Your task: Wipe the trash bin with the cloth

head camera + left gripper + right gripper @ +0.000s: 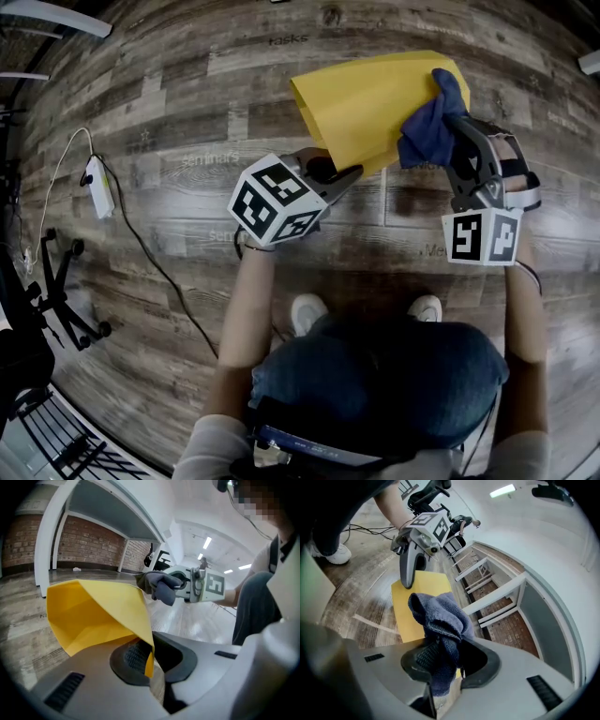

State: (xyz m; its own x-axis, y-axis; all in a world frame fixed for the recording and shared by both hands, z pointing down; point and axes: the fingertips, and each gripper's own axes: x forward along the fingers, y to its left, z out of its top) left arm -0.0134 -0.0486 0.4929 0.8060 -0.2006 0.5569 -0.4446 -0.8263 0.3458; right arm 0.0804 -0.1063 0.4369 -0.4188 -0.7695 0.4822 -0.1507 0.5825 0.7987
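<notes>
While the left gripper (149, 657) is pinching the edge of the yellow trash bin (370, 108), the right gripper (440, 665) is clamping the cloth (429, 122) and holding it against the bin's wall just ahead.

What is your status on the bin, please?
Left gripper shut on edge of yellow tapered trash bin. Right gripper shut on crumpled dark blue cloth, against bin. Nothing blocking.

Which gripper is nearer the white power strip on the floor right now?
Left. The left gripper, shut on the yellow bin's edge, is on the power strip's side; the right gripper, holding the cloth, is beyond the bin.
</notes>
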